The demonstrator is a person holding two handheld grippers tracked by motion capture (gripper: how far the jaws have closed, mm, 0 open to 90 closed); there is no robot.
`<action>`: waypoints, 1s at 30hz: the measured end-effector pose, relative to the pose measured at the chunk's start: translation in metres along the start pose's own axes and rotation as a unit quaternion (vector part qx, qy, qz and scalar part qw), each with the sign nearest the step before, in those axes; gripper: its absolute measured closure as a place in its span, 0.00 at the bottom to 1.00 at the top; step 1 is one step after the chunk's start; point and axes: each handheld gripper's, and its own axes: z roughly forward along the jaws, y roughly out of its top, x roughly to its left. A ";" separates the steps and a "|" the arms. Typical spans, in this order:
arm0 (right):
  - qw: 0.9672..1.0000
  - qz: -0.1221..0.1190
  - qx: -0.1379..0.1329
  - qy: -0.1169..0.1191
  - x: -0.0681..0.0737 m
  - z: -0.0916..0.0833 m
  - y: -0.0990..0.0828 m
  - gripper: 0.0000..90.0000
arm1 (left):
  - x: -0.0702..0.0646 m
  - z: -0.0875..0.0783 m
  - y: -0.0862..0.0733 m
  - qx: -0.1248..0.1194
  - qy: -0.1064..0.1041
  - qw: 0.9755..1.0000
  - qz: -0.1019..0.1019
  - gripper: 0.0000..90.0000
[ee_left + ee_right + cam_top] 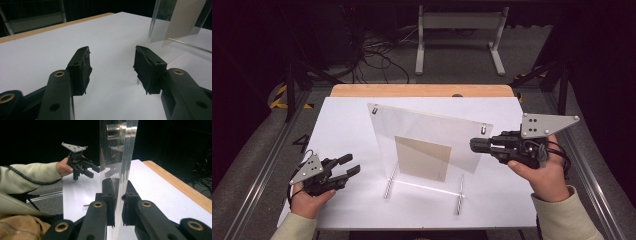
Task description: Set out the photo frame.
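Note:
A clear plastic panel (427, 131) stands upright on thin metal legs (459, 197) in the middle of the white table (342, 125), with a beige sheet (422, 157) at its lower half. My right gripper (474, 145) is at the panel's right edge. In the right gripper view that edge (117, 152) runs between the jaws of the right gripper (118, 187), and both pads lie against it. My left gripper (349, 165) sits low at the table's front left, apart from the panel. Its jaws (112, 67) are open over bare table, with the panel (160, 20) ahead to the right.
A wooden strip (422, 90) borders the table's far edge. A white metal stand (459, 40) and loose cables (377, 55) are on the floor behind. Metal rails run along both sides of the table. A metal standoff (116, 130) sits near the panel's top corner.

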 end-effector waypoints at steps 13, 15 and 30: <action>1.000 0.025 -0.016 0.010 0.002 0.020 0.005 0.94 | 0.003 -0.001 -0.002 0.006 0.006 1.000 0.003 0.53; 1.000 0.021 -0.014 0.010 0.004 0.021 0.006 0.94 | 0.002 0.000 -0.002 0.005 0.005 1.000 0.001 0.53; 0.999 -0.004 -0.042 -0.035 0.013 0.023 0.023 0.95 | 0.004 -0.003 -0.005 0.004 0.012 1.000 -0.001 0.53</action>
